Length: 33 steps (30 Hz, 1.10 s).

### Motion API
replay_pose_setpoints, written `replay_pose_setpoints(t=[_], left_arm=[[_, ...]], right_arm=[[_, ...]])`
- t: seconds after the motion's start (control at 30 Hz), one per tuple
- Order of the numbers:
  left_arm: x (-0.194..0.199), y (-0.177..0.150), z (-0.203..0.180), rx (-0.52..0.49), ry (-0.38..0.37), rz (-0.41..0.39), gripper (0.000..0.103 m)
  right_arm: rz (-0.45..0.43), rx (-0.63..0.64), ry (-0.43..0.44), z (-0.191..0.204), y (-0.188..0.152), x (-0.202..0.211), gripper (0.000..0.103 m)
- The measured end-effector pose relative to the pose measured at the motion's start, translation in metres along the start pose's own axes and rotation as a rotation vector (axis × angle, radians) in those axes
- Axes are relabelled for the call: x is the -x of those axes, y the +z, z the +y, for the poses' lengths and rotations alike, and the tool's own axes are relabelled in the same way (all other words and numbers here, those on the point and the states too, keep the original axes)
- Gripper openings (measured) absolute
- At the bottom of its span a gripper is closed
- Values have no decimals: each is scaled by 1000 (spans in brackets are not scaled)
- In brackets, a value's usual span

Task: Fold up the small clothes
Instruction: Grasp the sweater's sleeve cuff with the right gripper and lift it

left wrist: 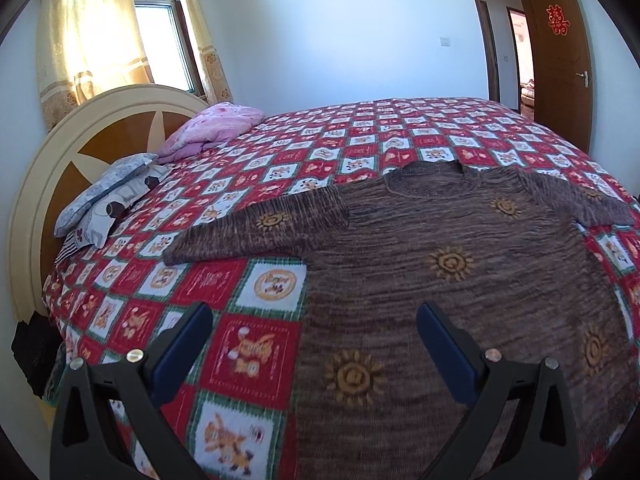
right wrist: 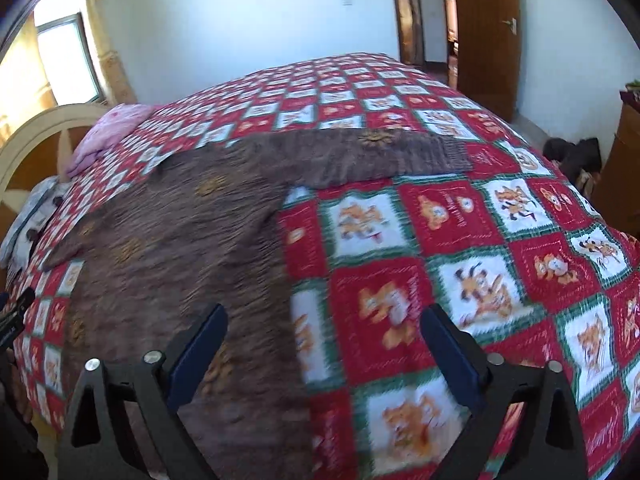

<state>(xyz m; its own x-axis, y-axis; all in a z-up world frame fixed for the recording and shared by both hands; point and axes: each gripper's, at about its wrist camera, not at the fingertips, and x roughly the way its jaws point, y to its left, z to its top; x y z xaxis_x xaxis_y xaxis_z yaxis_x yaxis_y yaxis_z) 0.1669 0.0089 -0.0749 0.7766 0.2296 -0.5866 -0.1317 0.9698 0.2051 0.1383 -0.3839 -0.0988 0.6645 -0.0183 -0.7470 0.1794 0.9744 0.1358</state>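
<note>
Left gripper: jaws wide apart, empty, above sweater's side edge. Right gripper: likewise wide, empty, over opposite edge. Sweater: brown, sun motifs, lay flat on bedspread, sleeves outstretched.

Brown sweater, yellow suns; red-white checked bedspread, seemingly cartoon-printed.

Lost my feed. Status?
Left gripper and right gripper open, empty. Brown sweater flat on bedspread, unfolded. Nothing in the way.
</note>
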Motion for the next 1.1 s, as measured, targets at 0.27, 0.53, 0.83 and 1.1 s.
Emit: replay_pose_setpoints(t=[0.27,0.53,0.83,1.1], left_arm=[[-71,31,-14,2,62,8,103],[-124,44,-8,6,187,46,103],[-163,42,10,32,234,117,103],[-173,39,7,37,231,151,103]], right_arm=[[19,-231,-51,-83,55,-59,63],[-16,-337,-131,-140,96,-96,59],[-21,-345,-142,-157,132,-134,51],[28,-273,-163,-141,150,-152,11]])
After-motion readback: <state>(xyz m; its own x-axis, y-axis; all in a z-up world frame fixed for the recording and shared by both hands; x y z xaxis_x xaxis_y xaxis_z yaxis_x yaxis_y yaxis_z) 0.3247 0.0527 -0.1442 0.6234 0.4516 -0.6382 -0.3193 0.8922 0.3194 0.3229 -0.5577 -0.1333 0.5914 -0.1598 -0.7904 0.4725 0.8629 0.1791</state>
